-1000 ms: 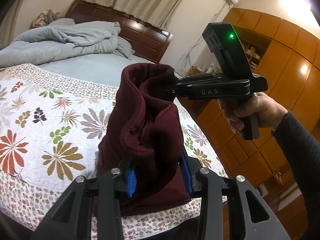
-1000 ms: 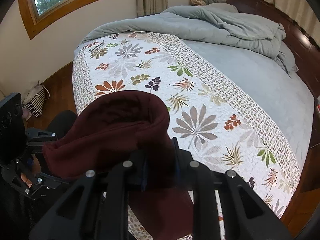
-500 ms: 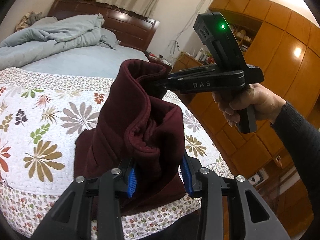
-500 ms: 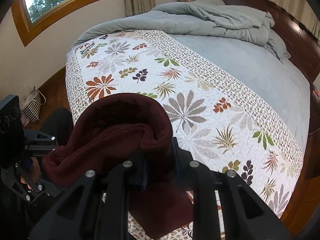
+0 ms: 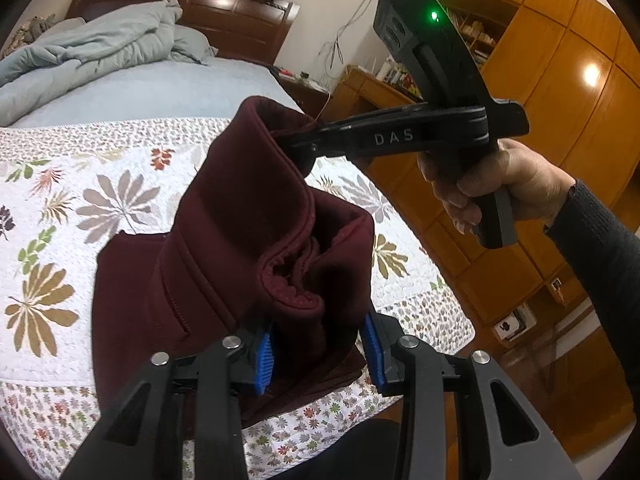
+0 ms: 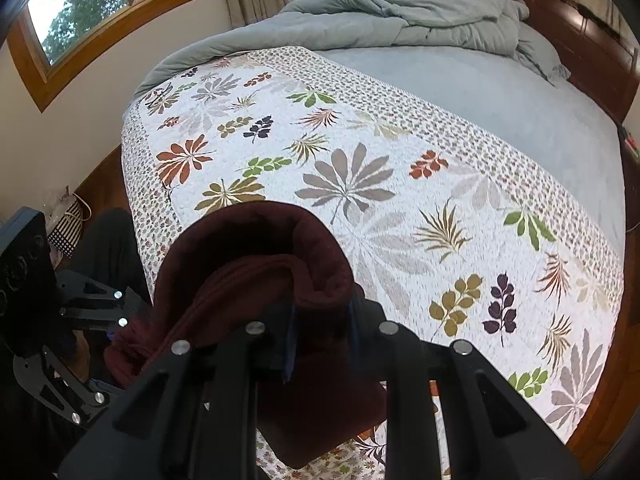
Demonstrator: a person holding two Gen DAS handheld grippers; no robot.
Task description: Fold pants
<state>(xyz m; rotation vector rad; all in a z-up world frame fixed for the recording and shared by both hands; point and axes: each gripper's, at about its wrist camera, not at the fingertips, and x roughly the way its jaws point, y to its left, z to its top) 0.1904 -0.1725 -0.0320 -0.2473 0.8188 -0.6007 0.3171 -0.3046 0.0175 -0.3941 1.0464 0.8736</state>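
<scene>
A bed [image 6: 500, 92] with a leaf-print quilt and maroon pants at its near edge

The bed carried a white quilt [image 6: 360, 168] printed with coloured leaves across its near part, a bare pale blue sheet [image 5: 160, 88] beyond it, and a rumpled grey-blue duvet [image 6: 400, 12] heaped at the far end against the dark wooden headboard [image 5: 224, 12]. The lower part of the maroon pants [image 5: 132, 292] lay on the quilt near the bed's near edge, while their upper part was lifted off it.
</scene>
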